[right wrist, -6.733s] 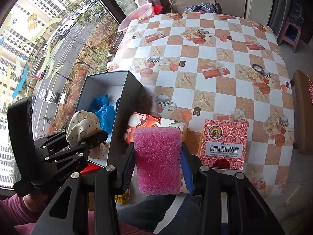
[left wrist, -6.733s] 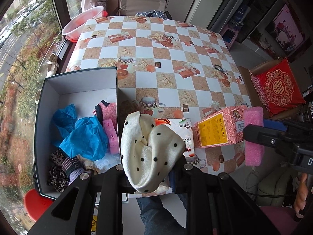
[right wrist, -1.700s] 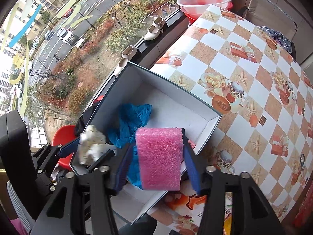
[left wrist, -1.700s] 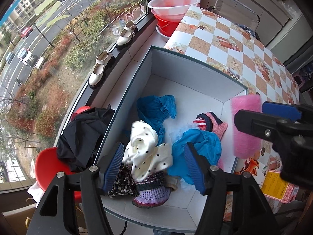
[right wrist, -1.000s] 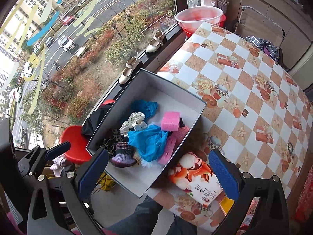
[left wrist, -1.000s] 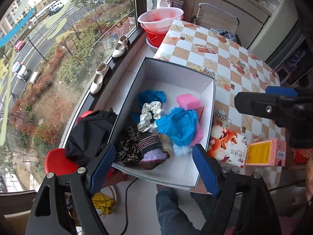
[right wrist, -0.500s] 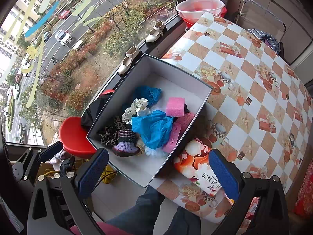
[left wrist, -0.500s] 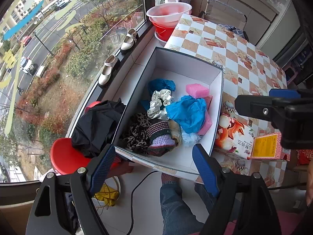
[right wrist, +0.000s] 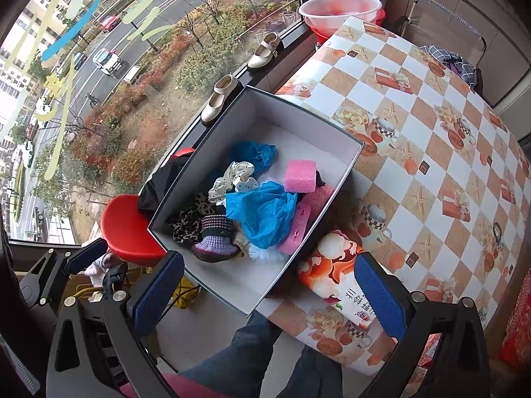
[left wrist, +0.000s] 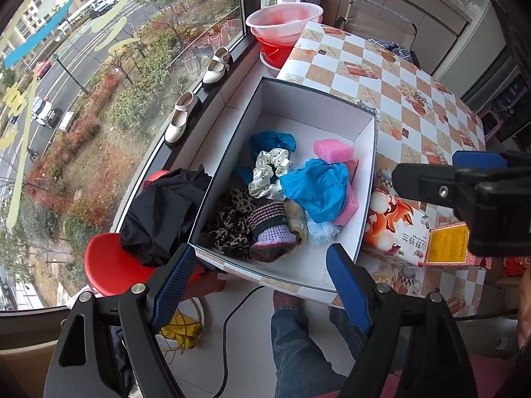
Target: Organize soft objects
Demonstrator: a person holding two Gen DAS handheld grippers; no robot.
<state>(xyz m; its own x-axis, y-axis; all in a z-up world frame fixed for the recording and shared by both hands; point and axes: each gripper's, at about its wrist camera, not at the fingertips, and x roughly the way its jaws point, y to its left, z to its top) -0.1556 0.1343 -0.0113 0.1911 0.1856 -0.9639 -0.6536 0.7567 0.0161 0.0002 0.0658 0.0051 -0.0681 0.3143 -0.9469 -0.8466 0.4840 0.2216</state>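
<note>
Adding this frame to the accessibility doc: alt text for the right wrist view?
Open box at a checkered table's edge, holding a pink foam block, blue cloth, polka-dot scrunchie and knitted sock. The right tool hangs open and empty above it, a window to the left.

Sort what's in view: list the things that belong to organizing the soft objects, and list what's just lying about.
Job: grey box, pink sponge, polka-dot scrunchie, blue cloth, knitted purple sock, leopard-print fabric.

Lying about: beige shoes, red basin, red stool, tissue pack.
</note>
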